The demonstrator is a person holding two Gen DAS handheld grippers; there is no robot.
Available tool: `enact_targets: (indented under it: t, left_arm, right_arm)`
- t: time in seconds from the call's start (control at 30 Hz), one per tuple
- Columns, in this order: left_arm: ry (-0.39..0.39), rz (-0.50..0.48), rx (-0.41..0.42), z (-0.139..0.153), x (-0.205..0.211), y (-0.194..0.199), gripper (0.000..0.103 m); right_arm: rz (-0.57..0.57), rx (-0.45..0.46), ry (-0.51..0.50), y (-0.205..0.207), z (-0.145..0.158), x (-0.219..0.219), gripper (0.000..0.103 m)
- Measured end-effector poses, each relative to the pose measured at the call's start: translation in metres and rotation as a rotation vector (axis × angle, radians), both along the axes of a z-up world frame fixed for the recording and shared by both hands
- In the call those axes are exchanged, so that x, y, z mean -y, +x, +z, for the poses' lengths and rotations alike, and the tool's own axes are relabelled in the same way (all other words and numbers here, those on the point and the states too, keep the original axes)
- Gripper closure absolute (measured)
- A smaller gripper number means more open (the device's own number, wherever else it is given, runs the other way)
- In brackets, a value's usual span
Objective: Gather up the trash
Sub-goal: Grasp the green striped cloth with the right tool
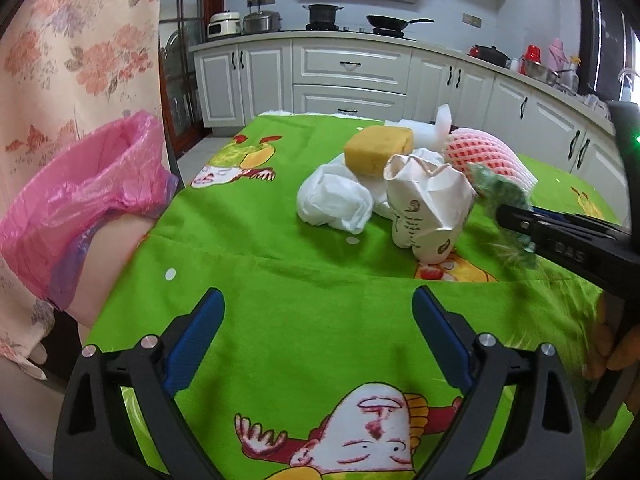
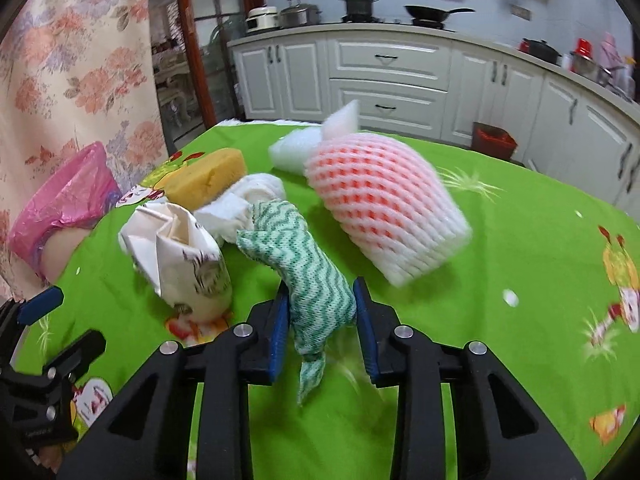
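Note:
A pile of trash lies on the green tablecloth [image 1: 280, 288]: a crumpled paper cup [image 1: 428, 208] [image 2: 180, 256], white tissue [image 1: 332, 200], a yellow sponge [image 1: 378, 148] [image 2: 208, 176], a pink foam fruit net [image 1: 484, 156] [image 2: 384, 208] and white foam [image 2: 320, 136]. My right gripper [image 2: 320, 304] is shut on a green-and-white wavy cloth [image 2: 308, 276], lifted off the table; it shows blurred in the left wrist view [image 1: 504, 204]. My left gripper [image 1: 318, 312] is open and empty, low over the cloth before the pile. A bin lined with a pink bag [image 1: 92, 192] [image 2: 68, 204] stands left of the table.
A flowered curtain [image 1: 76, 48] hangs at left behind the bin. White kitchen cabinets [image 1: 348, 76] with pots and a pan stand beyond the table's far edge. A small red bin [image 2: 492, 138] sits on the floor at right.

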State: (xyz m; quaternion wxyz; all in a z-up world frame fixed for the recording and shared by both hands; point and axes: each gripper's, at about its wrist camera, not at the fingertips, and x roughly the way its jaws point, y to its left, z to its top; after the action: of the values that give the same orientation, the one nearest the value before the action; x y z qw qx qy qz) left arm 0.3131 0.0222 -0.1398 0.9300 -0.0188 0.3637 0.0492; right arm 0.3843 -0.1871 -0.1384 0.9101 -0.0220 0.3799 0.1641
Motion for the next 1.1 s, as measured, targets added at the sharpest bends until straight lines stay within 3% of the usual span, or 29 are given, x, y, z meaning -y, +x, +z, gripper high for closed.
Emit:
enact_targets:
  t: [0.23,0.43,0.83,1.03,1.1]
  left_arm:
    - [0.050,-0.068,0.020,0.003,0.019,0.000,0.011]
    - [0.003,-0.108,0.029,0.008,0.038,0.014,0.011]
    - [-0.083,-0.094,-0.009,0.003,0.061,0.078,0.011]
    - [-0.070,-0.089,-0.019,-0.002,0.066,0.094,0.025]
    - [-0.076,-0.090,-0.028,-0.002,0.068,0.095,0.038]
  right_arm:
    - [-0.104,0.007,0.010,-0.024,0.001,0.033,0.072]
    - [-0.205,0.042,0.034,-0.032,0.005,0.053,0.072]
    - [-0.268,0.061,0.071,-0.035,0.007,0.067,0.072]
    - [-0.246,0.077,0.045,-0.038,0.008,0.059,0.072]
    - [-0.242,0.079,0.044,-0.038,0.008,0.059,0.072]
